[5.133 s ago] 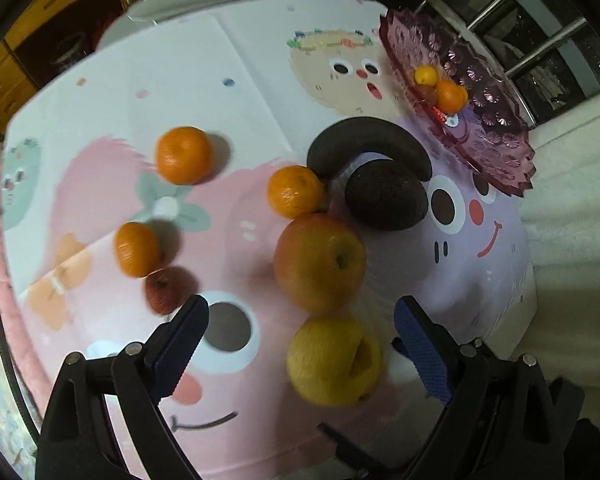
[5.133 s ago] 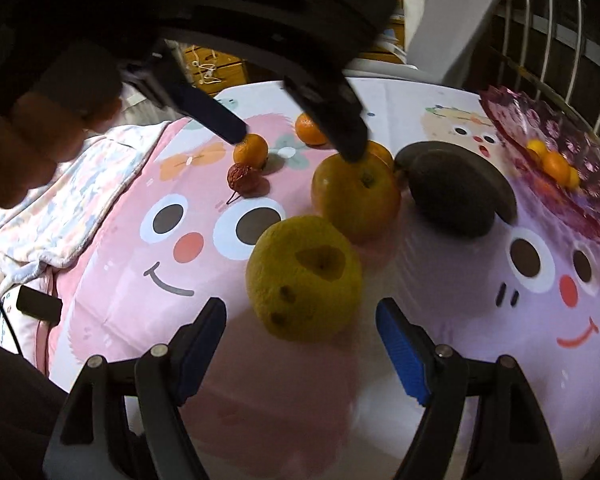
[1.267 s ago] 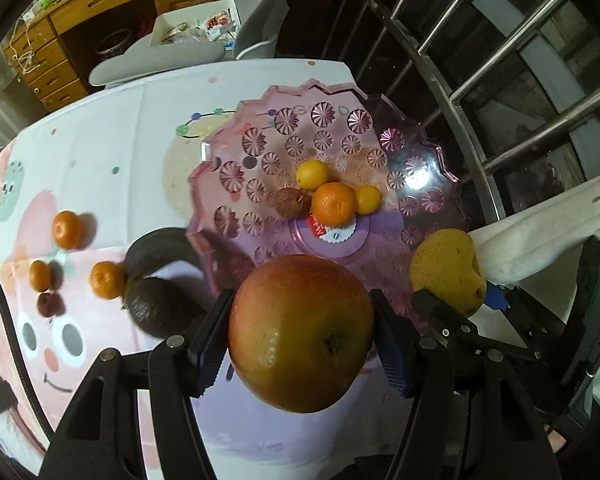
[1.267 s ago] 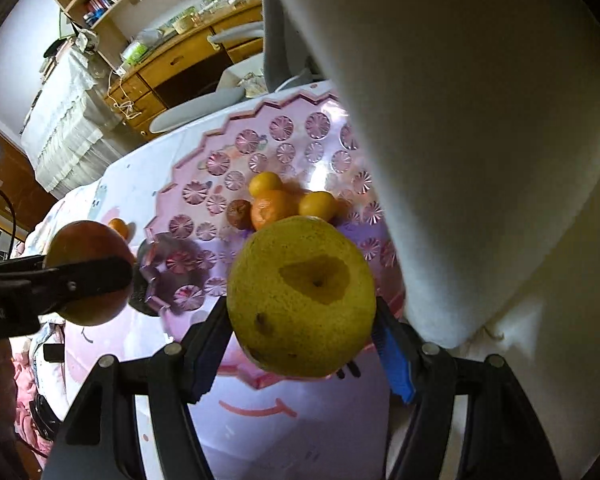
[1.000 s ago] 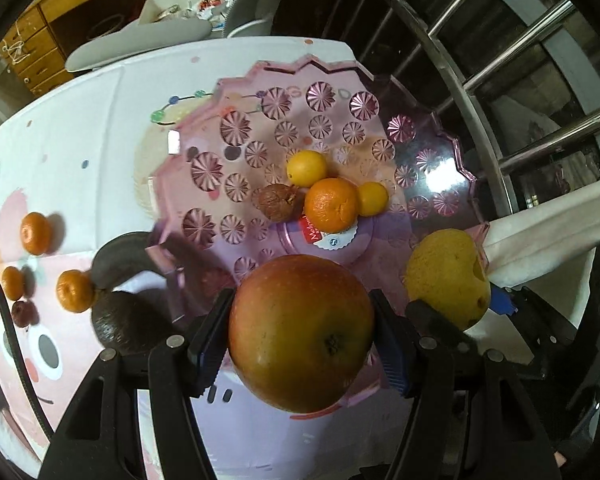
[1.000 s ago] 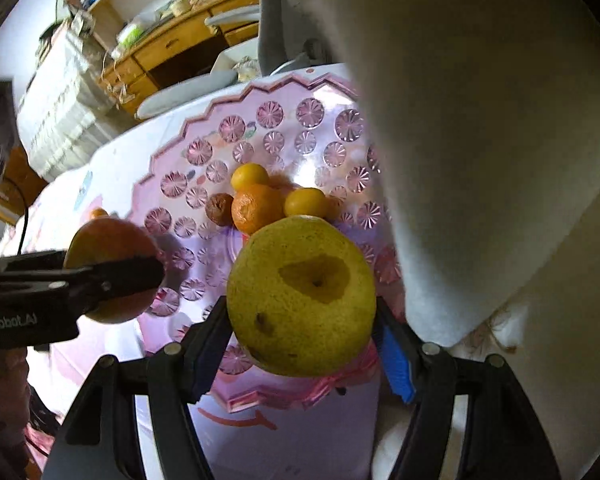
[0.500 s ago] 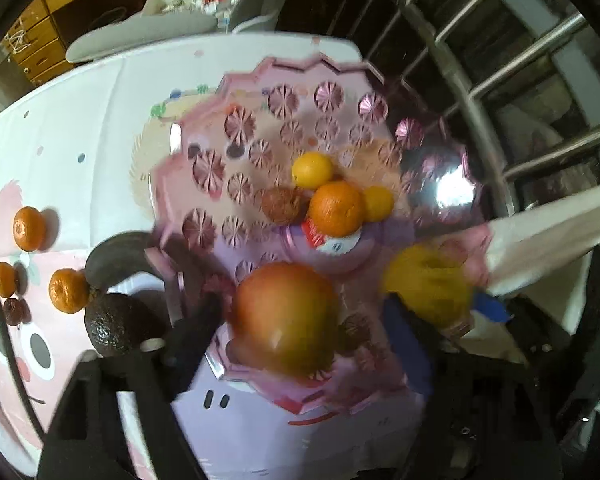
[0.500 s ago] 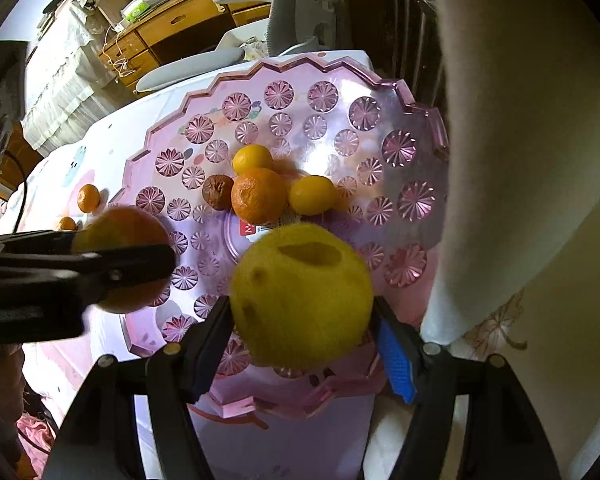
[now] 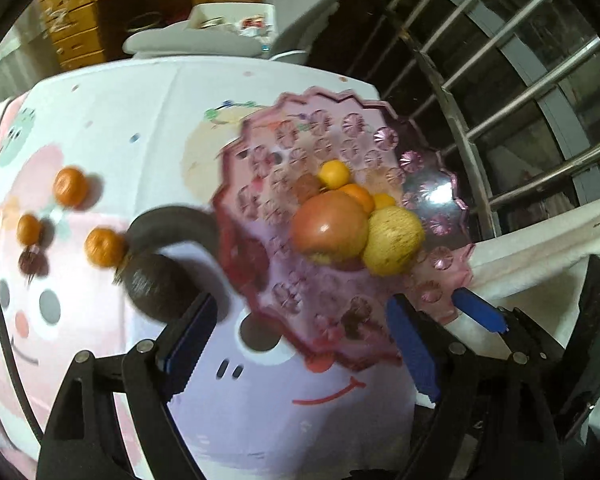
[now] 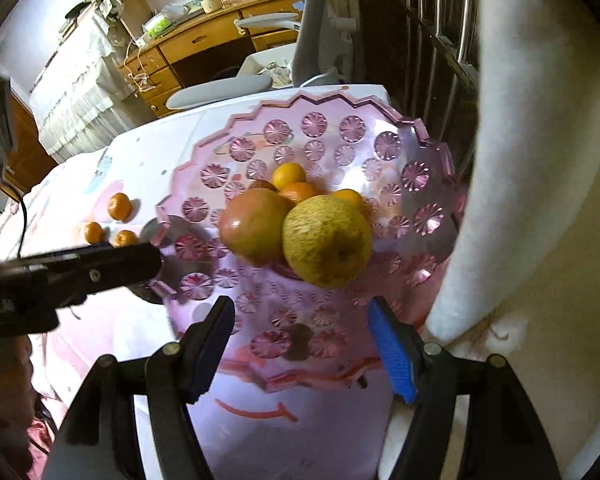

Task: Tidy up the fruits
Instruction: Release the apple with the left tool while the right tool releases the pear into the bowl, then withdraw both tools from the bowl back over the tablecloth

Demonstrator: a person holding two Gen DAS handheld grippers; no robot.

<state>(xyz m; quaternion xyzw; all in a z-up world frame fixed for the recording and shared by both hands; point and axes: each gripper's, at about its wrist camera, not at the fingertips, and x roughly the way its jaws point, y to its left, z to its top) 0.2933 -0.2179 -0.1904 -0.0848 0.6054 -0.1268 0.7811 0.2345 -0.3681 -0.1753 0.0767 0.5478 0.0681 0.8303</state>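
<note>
A red-orange apple (image 9: 329,227) (image 10: 256,225) and a yellow pear (image 9: 393,240) (image 10: 326,240) lie side by side on the pink glass plate (image 9: 432,184) (image 10: 416,172), in front of small oranges (image 9: 333,173) (image 10: 288,175). My left gripper (image 9: 300,340) is open and empty, just short of the plate's near rim. My right gripper (image 10: 302,340) is open and empty over the plate's near part. Three small oranges (image 9: 105,246), a small dark red fruit (image 9: 32,261), an avocado (image 9: 156,289) and a dark curved fruit (image 9: 168,224) lie on the cartoon tablecloth left of the plate.
The plate sits at the table's right edge beside a metal railing (image 9: 500,80) and a white cloth (image 10: 512,160). A grey chair (image 10: 220,90) and wooden drawers (image 10: 204,40) stand behind the table. The left gripper's arm (image 10: 68,272) crosses the right wrist view at left.
Both grippers carried the fruits from the cloth to the plate, then opened. The apple and the pear now rest on the plate, and both grippers have drawn back a little.
</note>
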